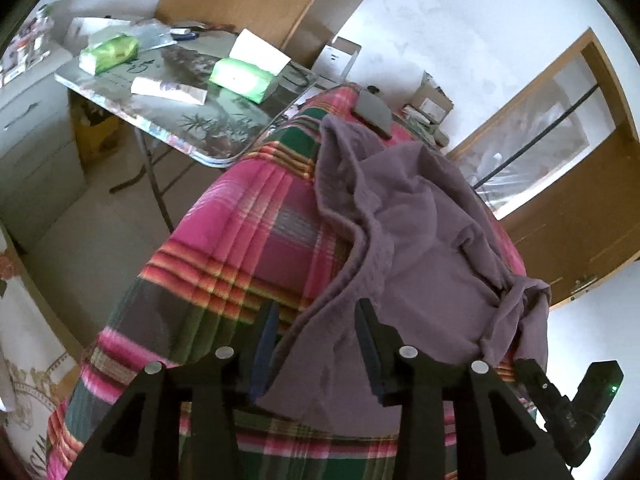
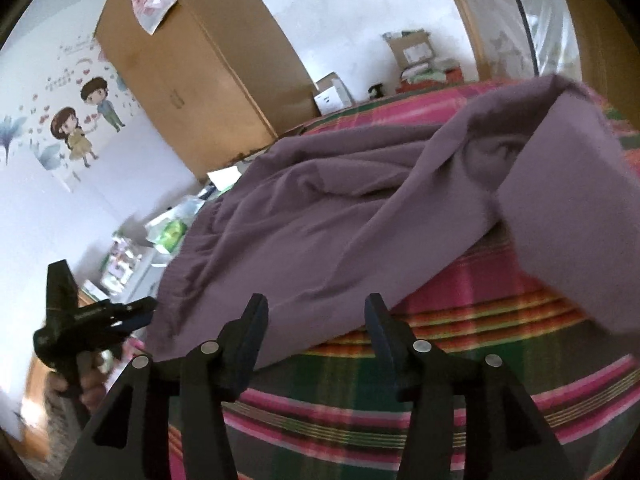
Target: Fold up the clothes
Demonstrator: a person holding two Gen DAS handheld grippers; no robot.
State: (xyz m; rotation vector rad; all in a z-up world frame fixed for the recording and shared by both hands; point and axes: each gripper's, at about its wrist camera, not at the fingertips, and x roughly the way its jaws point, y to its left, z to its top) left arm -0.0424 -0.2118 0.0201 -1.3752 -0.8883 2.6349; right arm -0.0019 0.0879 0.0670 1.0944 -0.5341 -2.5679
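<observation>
White walls and a tall wooden wardrobe close in a small bedroom, with a bed under a pink and green plaid blanket filling most of the floor. Ahead of the left claw and off to its left, a folding bench with a glossy printed top stands beside the bed, carrying green packets and white papers. On the blanket lies the purple garment, rumpled and spread; its near hem runs between the left claw's fingers and beyond them, up the bed. That claw stands wide, its pads clear of the cloth. The right claw is wide too, hovering over the garment's near edge, with purple cloth lying under and ahead of the gap but not pinched. To the right claw's far right, one part of the garment stands up off the bed in a blurred flap. At its left, a hand grips the other tool.
</observation>
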